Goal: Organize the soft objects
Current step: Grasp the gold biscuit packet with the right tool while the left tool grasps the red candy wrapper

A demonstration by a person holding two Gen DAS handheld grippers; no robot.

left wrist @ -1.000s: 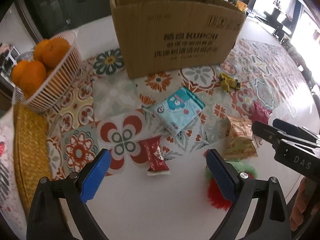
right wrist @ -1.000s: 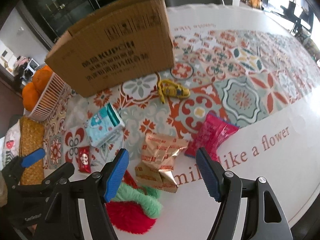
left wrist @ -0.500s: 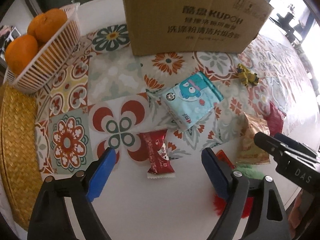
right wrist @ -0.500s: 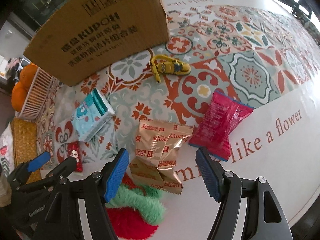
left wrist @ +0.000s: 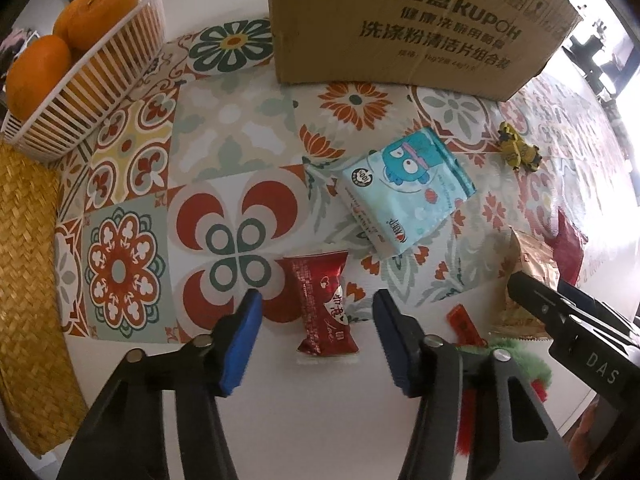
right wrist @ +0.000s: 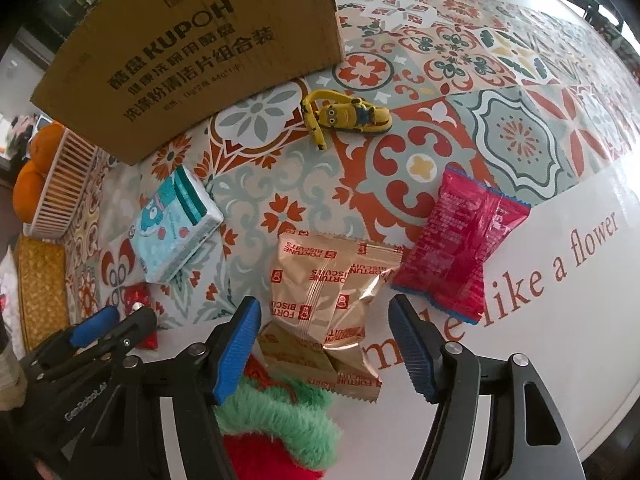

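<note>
Red candy packet (left wrist: 326,306) between closing left gripper (left wrist: 316,338) – untouched

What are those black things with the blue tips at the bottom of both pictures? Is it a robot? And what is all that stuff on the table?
No robot: a person holds tongs in each hand, each with a camera looking along its blue tips. One picture is from the left tongs, the other from the right tongs.

On the table lie a red candy packet, a blue tissue pack, gold biscuit packets, a pink packet, a yellow toy and a fluffy red and green toy, near a cardboard box and a basket of oranges.

Nothing is held yet. The left tongs have just been closing around the candy, not touching it.
</note>
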